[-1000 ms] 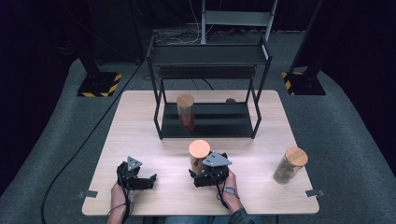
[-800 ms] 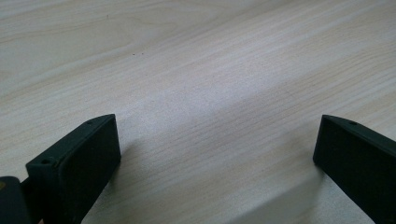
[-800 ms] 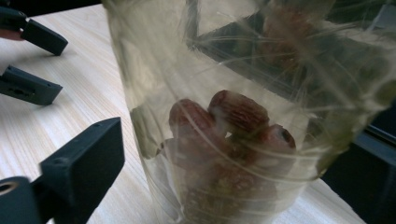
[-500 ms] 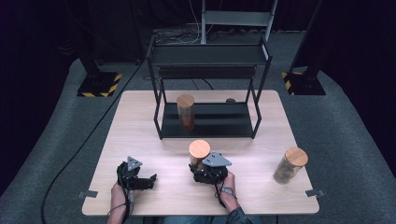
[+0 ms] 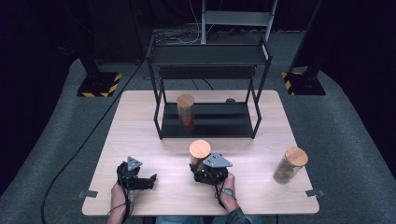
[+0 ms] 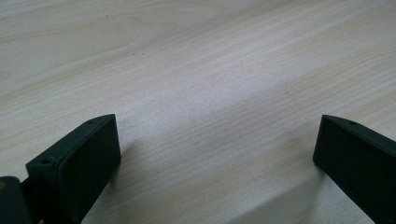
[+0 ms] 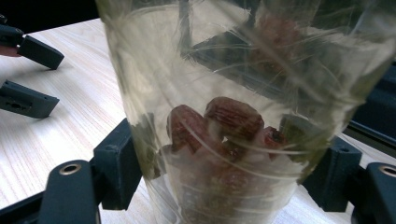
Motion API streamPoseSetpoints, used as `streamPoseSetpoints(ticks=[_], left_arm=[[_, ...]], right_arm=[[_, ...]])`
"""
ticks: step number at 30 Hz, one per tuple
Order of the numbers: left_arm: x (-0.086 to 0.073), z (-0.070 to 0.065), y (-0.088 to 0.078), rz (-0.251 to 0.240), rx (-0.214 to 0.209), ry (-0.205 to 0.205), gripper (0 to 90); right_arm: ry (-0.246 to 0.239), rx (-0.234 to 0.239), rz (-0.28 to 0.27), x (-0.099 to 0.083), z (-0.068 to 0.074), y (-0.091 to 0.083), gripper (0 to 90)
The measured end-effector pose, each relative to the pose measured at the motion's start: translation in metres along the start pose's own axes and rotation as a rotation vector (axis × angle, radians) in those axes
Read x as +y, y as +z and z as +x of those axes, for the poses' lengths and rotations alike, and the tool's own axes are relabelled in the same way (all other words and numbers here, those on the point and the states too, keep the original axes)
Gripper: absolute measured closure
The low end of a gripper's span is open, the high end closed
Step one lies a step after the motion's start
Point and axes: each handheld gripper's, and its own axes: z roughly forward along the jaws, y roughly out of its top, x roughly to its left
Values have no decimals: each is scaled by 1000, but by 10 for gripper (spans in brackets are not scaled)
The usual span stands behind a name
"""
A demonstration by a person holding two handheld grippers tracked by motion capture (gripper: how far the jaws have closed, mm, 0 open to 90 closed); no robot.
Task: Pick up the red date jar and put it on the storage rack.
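The desk is brightly lit from above against dark surroundings; glare streaks the blurred jar between the fingers.

A light wooden table stands on grey carpet. Toward its far edge sits a black metal rack with an upper and a lower shelf; a cork-lidded glass jar with dark contents stands upright on the lower shelf, left of centre. Another cork-lidded jar stands upright near the table's right edge — well apart from the rack. A black cable runs across the carpet left of the table. Two dark stand bases with yellow-and-black striped edges — one at far left, one at far right — rest on the floor behind it.
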Motion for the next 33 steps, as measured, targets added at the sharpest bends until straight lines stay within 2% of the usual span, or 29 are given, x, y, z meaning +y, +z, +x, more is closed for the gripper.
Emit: streamPoseSetpoints(ticks=[4,9,17,33], left_arm=[[0,0,0,0,0,0,1],[0,0,0,0,-1,0,1],[0,0,0,0,-1,0,0],[0,0,0,0,-1,0,0]], right_arm=[[-1,-5,-2,0,-1,-2,242],[23,-8,-17,1,-4,-6,243],[15,-12,-26,6,-6,-16,243],[17,-40,-26,11,-14,-22,243]])
